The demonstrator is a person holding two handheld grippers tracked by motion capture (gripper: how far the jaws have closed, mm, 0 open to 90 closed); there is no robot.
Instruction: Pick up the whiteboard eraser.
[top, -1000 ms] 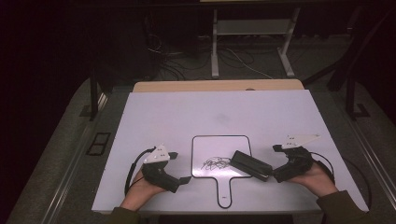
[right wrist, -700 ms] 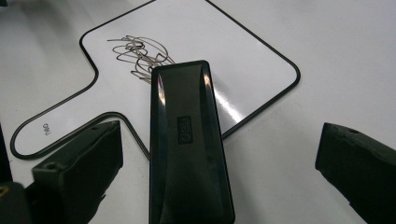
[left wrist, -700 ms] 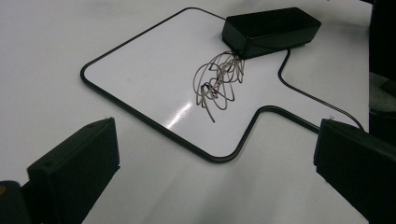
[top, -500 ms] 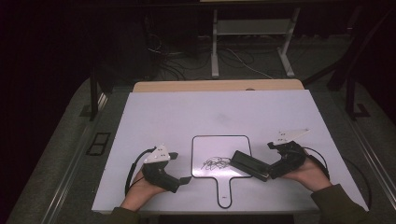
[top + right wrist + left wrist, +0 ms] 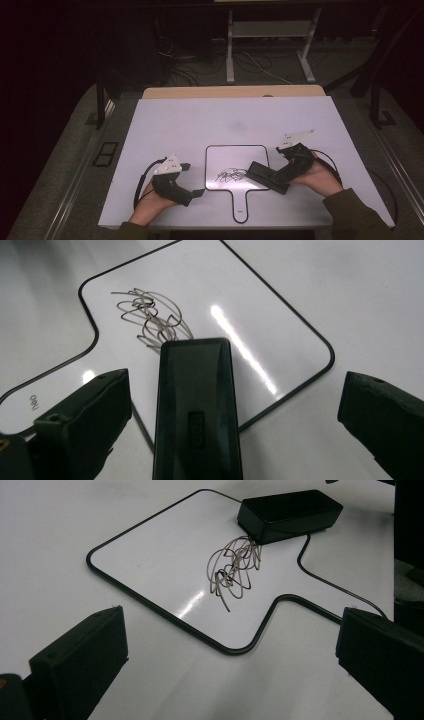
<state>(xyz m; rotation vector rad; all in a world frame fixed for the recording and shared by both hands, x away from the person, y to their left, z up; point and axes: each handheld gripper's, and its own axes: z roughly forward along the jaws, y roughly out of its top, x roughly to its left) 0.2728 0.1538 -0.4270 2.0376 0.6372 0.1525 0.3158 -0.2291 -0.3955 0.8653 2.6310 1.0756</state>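
A white paddle-shaped board (image 5: 235, 155) with a black rim lies at the front middle of the table, a dark scribble (image 5: 231, 174) on it. A black eraser block (image 5: 267, 176) rests across its right edge. My right gripper (image 5: 281, 169) is open, its jaws wide apart on either side of the eraser (image 5: 196, 410) without touching it; the scribble (image 5: 150, 315) lies just beyond. My left gripper (image 5: 192, 179) stays open left of the board, empty, facing the scribble (image 5: 232, 572) and the eraser (image 5: 290, 514).
The white tabletop (image 5: 200, 125) extends bare behind the board to a wooden strip (image 5: 230, 92) at the back. Gripper cables loop beside each hand. Beyond the table are a metal stand (image 5: 270, 30) and floor cables.
My right gripper has slid left and slightly forward, closing in around the eraser. The eraser, board and left gripper have stayed put.
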